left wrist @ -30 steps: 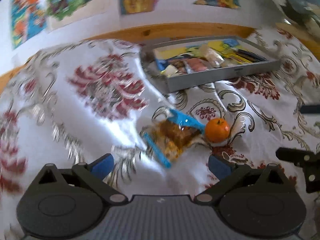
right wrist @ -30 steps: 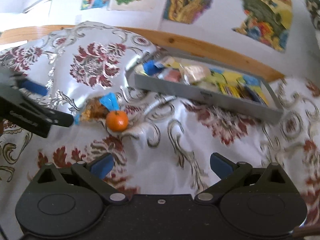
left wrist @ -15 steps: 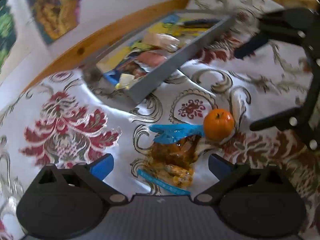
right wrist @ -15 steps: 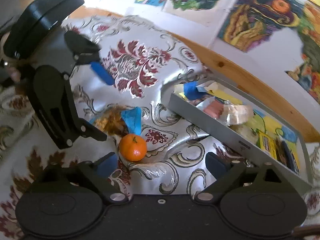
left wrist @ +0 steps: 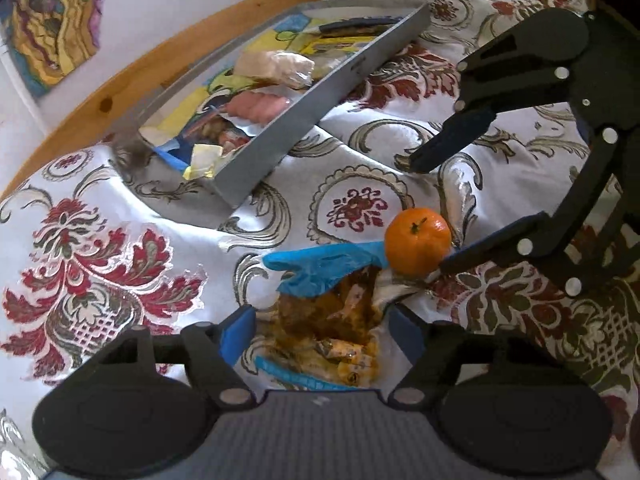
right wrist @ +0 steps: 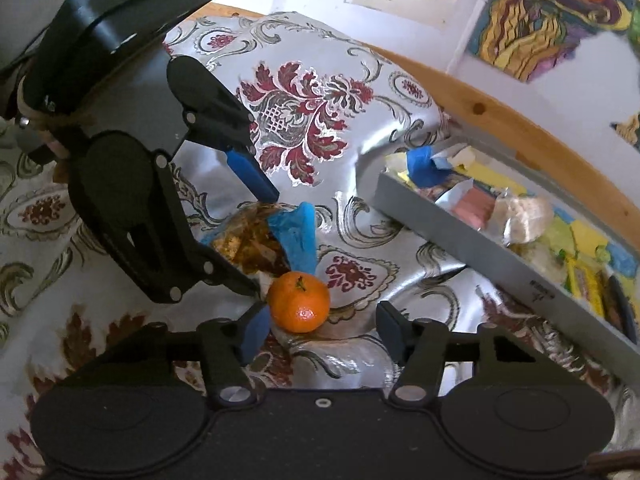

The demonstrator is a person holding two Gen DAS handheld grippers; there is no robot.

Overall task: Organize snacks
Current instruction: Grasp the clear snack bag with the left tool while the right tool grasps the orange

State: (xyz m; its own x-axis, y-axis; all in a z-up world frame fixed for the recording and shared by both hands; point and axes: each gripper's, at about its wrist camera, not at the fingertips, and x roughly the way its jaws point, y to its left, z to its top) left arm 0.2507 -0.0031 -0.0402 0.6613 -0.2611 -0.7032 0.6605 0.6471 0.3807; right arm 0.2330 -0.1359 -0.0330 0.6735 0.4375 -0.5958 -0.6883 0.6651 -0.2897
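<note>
Where the patterned cloth [left wrist: 120, 264] bunches up near the wooden rail [left wrist: 168, 64], you've got a shallow grey tray [left wrist: 320, 92] sitting on the bench, already loaded w/ snacks: a pink wrapped pkt [left wrist: 258, 105], a pale crinkly clear-wrapped one [left wrist: 276, 66], yellow and blue wrappers, plus something dark at the far end that's too small to name. In the right wrist view the same tray [right wrist: 500, 256] runs off toward the right edge, so its far end is cut off.

Your snack bag [left wrist: 332, 312] lies on the cloth in front of the tray, apart from it. It's a clear pkt w/ brown-orange contents, blue crimped ends, the upper blue flap crumpled and folded over. A small mandarin [left wrist: 418, 240] w/ its stem spot up sits touching that flap.

Your left gripper [left wrist: 320, 332] has fingers spread, one blue pad each side of the bag's lower half, not pinching it; the bag's near end is hidden under the gripper body. From the right wrist view, one left finger covers part of the bag [right wrist: 256, 240].

Your right gripper [right wrist: 318, 326] is spread too, low over the cloth, w/ the mandarin [right wrist: 299, 302] btwn its fingers, close against the left pad; can't tell if it's touching. The left wrist view shows that gripper [left wrist: 430, 216] w/ one tip by the mandarin, other tip well above.

Paintings on the wall are partly cut off.
</note>
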